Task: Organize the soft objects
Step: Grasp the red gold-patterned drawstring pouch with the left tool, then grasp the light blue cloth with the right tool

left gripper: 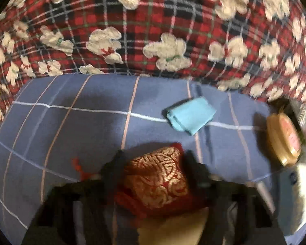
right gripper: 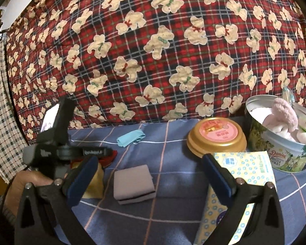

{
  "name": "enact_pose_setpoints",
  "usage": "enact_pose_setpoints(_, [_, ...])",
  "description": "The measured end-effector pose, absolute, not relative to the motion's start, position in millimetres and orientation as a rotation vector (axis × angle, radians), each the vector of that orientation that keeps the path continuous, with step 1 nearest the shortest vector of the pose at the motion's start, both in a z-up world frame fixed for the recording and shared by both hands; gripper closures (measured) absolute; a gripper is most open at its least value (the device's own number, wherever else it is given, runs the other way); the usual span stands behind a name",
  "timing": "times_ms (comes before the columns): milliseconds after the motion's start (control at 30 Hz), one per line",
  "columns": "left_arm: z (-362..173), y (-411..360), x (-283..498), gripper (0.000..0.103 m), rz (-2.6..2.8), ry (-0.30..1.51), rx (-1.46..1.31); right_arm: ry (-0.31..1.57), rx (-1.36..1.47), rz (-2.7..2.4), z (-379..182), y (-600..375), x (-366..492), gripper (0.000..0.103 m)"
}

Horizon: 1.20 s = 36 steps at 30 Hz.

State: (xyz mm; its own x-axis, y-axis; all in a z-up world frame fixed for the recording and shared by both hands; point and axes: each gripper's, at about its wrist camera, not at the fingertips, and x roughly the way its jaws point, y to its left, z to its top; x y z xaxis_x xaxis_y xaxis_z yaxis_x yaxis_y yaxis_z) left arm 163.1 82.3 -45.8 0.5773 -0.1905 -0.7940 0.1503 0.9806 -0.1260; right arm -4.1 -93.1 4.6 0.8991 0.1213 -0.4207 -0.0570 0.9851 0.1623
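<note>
My left gripper [left gripper: 153, 159] is shut on a red pouch with gold pattern [left gripper: 159, 179], held just above the blue checked sheet [left gripper: 61, 126]. A yellow cloth [left gripper: 173, 226] lies under it. A folded light-blue cloth [left gripper: 190, 115] lies further ahead; it also shows in the right wrist view [right gripper: 130, 137]. My right gripper [right gripper: 151, 169] is open and empty above a folded grey sponge pad [right gripper: 133, 180]. The left gripper's body [right gripper: 57, 151] shows at its left. A silver Danisa tin [right gripper: 289, 153] at the right holds a pink plush toy [right gripper: 283, 120].
A gold lid with pink label [right gripper: 216, 138] lies beside the tin, also in the left wrist view [left gripper: 283, 138]. A yellow dotted tissue pack [right gripper: 240, 183] lies under my right finger. A red plaid bear-print blanket [right gripper: 153, 47] rises behind the sheet.
</note>
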Motion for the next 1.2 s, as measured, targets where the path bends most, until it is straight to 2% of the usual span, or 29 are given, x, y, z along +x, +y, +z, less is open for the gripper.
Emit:
enact_pose_setpoints(33, [-45.9,84.3,163.2,0.076,-0.214,0.928,-0.053,0.448,0.147,0.093,4.0,-92.9,-3.6,0.001])
enact_pose_setpoints(133, [-43.6,96.8,163.7,0.084,-0.281,0.916,-0.124,0.454,0.139,0.092,2.9,-91.7,-2.8,0.001])
enact_pose_setpoints(467, [23.0,137.4,121.2,0.085,-0.171,0.614,-0.131,0.424,0.136,0.082,11.6,-93.8,0.8,0.002])
enact_pose_setpoints(533, [30.3,142.5,108.6,0.085,-0.138,0.581,-0.131,0.441,0.158,0.107,18.2,-91.3,11.4,0.007])
enact_pose_setpoints(567, [32.1,143.2,102.2,0.085,-0.121,0.564,-0.119,0.451,0.165,0.119,20.2,-89.3,17.4,0.013])
enact_pose_setpoints(600, [33.0,143.7,95.6,0.085,-0.103,0.549,-0.1,0.471,0.168,0.128,22.4,-85.6,27.6,0.024])
enact_pose_setpoints(700, [30.0,146.5,84.0,0.085,-0.058,0.527,-0.083,0.595,0.17,0.173,21.0,-67.2,76.0,0.033])
enact_pose_setpoints(1000, [23.9,172.4,88.0,0.085,0.009,0.541,-0.124,0.901,0.1,0.18,-14.4,-10.6,195.9,0.033])
enact_pose_setpoints(1200, [19.9,172.7,91.8,0.084,0.045,0.559,-0.092,1.069,0.001,0.1,-41.9,13.7,234.0,0.033])
